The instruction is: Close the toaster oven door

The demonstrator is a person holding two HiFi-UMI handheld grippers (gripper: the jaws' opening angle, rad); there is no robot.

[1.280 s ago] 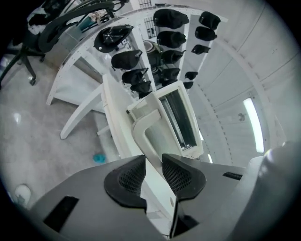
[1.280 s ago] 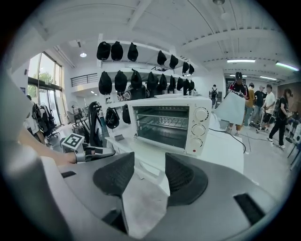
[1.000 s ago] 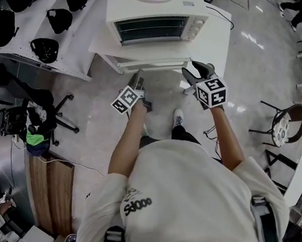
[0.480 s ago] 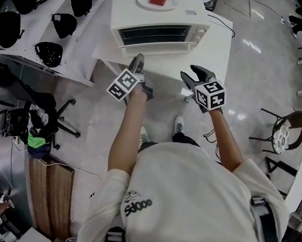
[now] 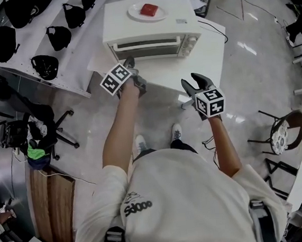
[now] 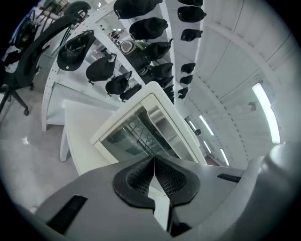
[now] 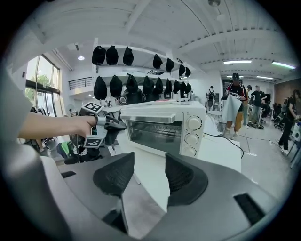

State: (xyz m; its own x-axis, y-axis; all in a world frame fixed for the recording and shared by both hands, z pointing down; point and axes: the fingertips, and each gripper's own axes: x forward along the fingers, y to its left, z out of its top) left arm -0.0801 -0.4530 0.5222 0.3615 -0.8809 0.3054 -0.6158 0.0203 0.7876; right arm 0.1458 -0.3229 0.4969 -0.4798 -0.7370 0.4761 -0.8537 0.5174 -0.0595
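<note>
— Where is the oven door point(image 7: 153, 134)?
— At my twelve o'clock, seemingly shut. My left gripper point(image 6: 154, 164) just closed, empty; my right gripper point(image 7: 149, 169) stands apart, empty. It is stiff, light, glass: push the handle point(image 7: 150, 118).

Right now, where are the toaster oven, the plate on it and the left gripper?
toaster oven point(image 5: 144, 46): head view, on its front door.
plate point(image 5: 132, 12): head view, on its bare left rim.
left gripper point(image 6: 154, 161): left gripper view, where its shut fingers meet.
</note>
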